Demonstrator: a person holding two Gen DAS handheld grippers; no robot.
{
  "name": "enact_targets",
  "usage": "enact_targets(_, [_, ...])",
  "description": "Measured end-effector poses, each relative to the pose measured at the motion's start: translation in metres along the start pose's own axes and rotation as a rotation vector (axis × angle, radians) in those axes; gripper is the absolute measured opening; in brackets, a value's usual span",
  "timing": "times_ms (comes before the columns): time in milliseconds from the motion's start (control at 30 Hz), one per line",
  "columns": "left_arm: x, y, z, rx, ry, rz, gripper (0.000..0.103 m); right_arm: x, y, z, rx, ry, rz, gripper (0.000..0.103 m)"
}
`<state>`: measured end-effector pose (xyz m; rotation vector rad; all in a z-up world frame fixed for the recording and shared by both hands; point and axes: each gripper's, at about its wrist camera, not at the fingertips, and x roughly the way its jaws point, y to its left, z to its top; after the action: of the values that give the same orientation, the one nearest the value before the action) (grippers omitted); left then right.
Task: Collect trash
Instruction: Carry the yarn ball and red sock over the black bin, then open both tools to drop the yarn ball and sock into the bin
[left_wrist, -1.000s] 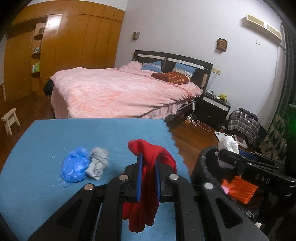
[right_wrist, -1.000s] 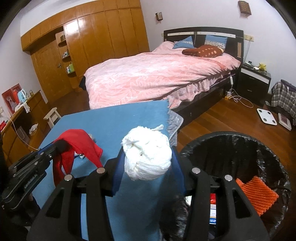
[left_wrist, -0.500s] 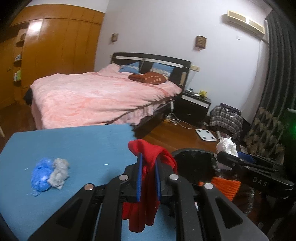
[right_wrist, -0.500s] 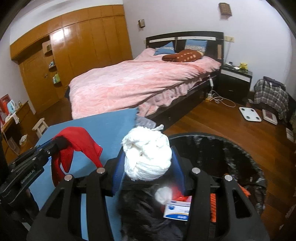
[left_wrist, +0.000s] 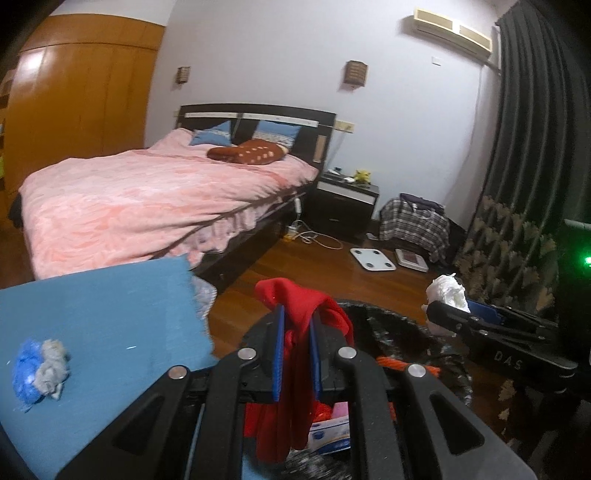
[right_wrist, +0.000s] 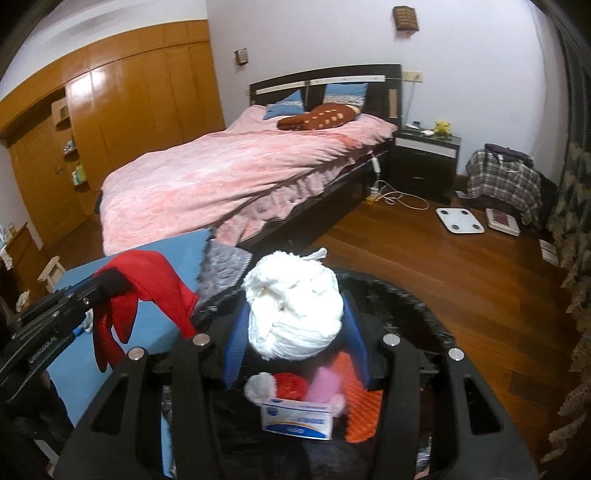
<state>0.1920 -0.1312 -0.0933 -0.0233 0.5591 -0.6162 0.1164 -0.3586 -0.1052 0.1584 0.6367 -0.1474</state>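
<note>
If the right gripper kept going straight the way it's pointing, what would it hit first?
Probably the trash in the black-lined bin: the right gripper, shut on a white wad, points down toward a white-and-blue box there, though depth is unclear.

Two handheld grippers, both built from matte black plastic. The left gripper (left_wrist: 297, 350) has two thick black linkage arms on each side with long triangular cut-outs, joined by round silver rivets (left_wrist: 246, 353). Its flat inner pads (left_wrist: 277, 354) are bright blue. The right gripper (right_wrist: 295, 328) shares this build: black arms, silver rivets (right_wrist: 201, 339) and blue pads (right_wrist: 232, 350). Seen from the side, the right gripper's body carries faint pale letters reading "DAS" (left_wrist: 508, 360); the left gripper's side bears small pale lettering (right_wrist: 42, 350), too blurred to read.
</note>
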Motion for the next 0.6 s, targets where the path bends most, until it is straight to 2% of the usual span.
enact_targets(233, [0.027,-0.028,0.009,0.013,0.012,-0.063,0.012,-0.001,-0.032,-0.004,0.024,-0.001,-0.054,0.046])
enact_targets(600, [0.071,-0.043,-0.006,0.019,0.103,-0.113,0.013,0.010,-0.056,-0.013,0.056,0.027,-0.091,0.047])
